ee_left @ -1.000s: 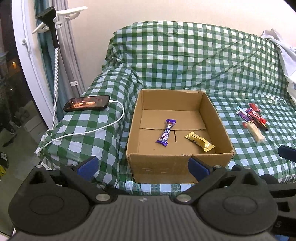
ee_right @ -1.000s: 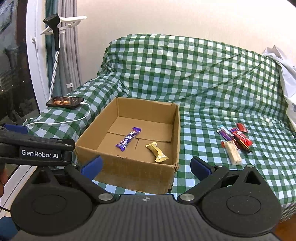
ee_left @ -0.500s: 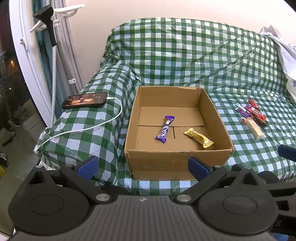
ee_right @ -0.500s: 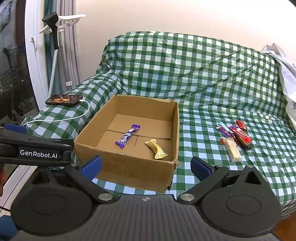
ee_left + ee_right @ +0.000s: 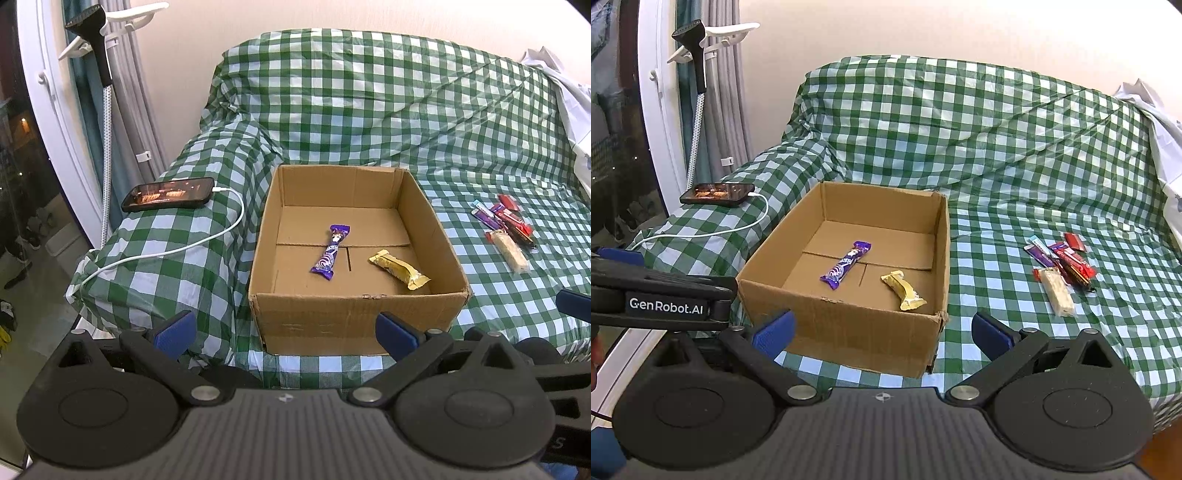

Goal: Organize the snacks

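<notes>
On the sofa: a green and white checked cloth [image 5: 369,122] is covering the whole seat and back.
Box: an open brown cardboard box [image 5: 354,325] is sitting on the cloth, near the front edge of the seat.
Purple snack: a purple bar [image 5: 330,252] is lying flat on the box floor, near the middle.
Gold snack: a gold bar [image 5: 399,272] is lying in the box too, just to the right of the purple bar and not touching it.
Snack pile: a small pile of snacks [image 5: 1062,264] is waiting on the cloth to the right of the box, well apart from it.
Pale snack: a pale bar in a clear wrapper [image 5: 1058,291] is lying at the near end of the pile, touching the red and purple wrappers.
Left gripper: the left gripper [image 5: 284,332] is hanging in the air in front of the box, with its blue fingers [image 5: 173,331] spread wide apart and holding nothing.
Right gripper: the right gripper [image 5: 882,332] is also hanging in front of the box, with its blue fingers [image 5: 991,332] spread wide and holding nothing.
Phone: a phone [image 5: 168,194] with a lit screen is lying on the sofa arm, left of the box.
Cable: a white cable [image 5: 177,251] is plugged into the phone and trailing down the arm.
Steamer: a black steamer head [image 5: 696,55] is standing by the curtain.
</notes>
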A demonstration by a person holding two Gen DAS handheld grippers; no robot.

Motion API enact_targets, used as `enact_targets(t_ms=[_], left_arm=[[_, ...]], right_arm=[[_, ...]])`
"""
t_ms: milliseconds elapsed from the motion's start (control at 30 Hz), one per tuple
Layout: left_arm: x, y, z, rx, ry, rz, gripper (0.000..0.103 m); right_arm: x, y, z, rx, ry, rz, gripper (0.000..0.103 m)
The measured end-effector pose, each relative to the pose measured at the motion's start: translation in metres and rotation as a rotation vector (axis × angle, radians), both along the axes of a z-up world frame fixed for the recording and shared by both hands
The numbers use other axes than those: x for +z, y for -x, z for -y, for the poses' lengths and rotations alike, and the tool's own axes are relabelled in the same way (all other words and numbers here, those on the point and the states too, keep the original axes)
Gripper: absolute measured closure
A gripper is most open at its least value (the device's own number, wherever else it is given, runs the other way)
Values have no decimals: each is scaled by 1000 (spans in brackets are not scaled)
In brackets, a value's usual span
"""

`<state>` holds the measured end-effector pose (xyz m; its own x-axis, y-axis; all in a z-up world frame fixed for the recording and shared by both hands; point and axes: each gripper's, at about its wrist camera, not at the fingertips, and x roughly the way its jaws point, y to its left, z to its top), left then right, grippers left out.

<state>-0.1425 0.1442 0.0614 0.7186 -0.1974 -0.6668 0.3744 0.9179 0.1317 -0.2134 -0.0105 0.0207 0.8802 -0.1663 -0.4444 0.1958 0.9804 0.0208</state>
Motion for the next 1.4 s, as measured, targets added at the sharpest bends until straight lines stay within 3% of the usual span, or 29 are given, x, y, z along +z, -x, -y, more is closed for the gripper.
enact_targets(t_ms=[933, 1400], left_arm=[[-10, -9, 9, 4, -47, -28, 0], [-12, -20, 45, -30, -113, -66, 0]], right_arm=[[-12, -10, 13, 5, -49, -36, 1], [-18, -11, 58, -82, -149, -2, 1]])
